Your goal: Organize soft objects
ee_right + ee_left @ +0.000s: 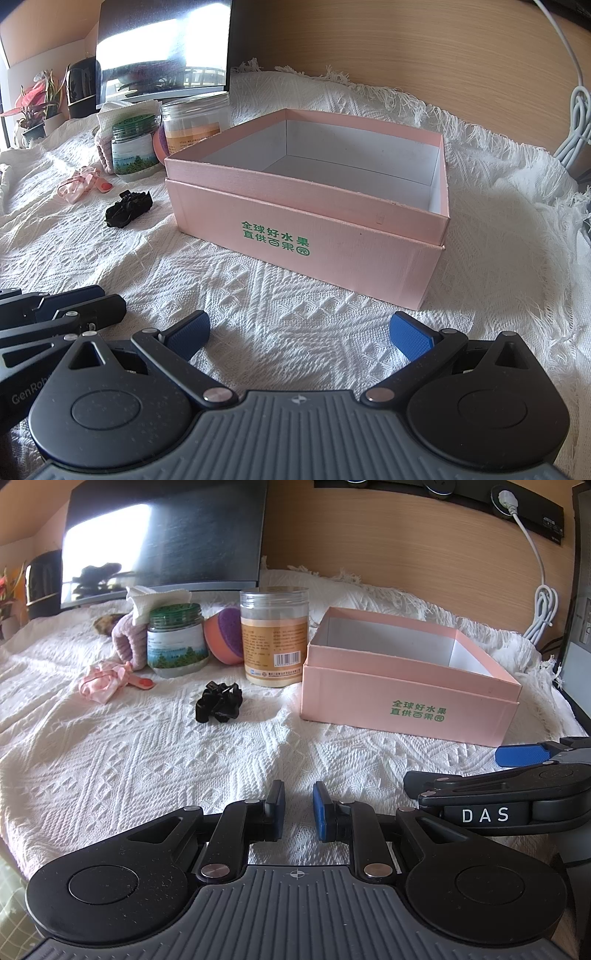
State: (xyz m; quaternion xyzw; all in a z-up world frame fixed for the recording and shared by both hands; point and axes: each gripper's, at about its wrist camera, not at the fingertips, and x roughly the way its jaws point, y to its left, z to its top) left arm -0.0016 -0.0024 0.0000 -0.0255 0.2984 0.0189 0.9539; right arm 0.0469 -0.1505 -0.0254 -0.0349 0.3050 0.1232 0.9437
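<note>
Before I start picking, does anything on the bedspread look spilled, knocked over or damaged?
Nothing stands out. Both jars stand upright with lids on, the pink box sits square and empty, and the black scrunchie and pink scrunchie lie loose on the white cloth.

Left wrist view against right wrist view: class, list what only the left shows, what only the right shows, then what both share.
Only the left wrist view shows the wall socket strip with its white plug, the brown object at the far left of the cloth, and the barcode on the tall clear jar.

Only the right wrist view shows the potted red-leaved plant.

Both share the empty pink box, black scrunchie, pink scrunchie, green-lidded jar, monitor, white woven cloth, and each other's gripper, both open with nothing between the fingers.
</note>
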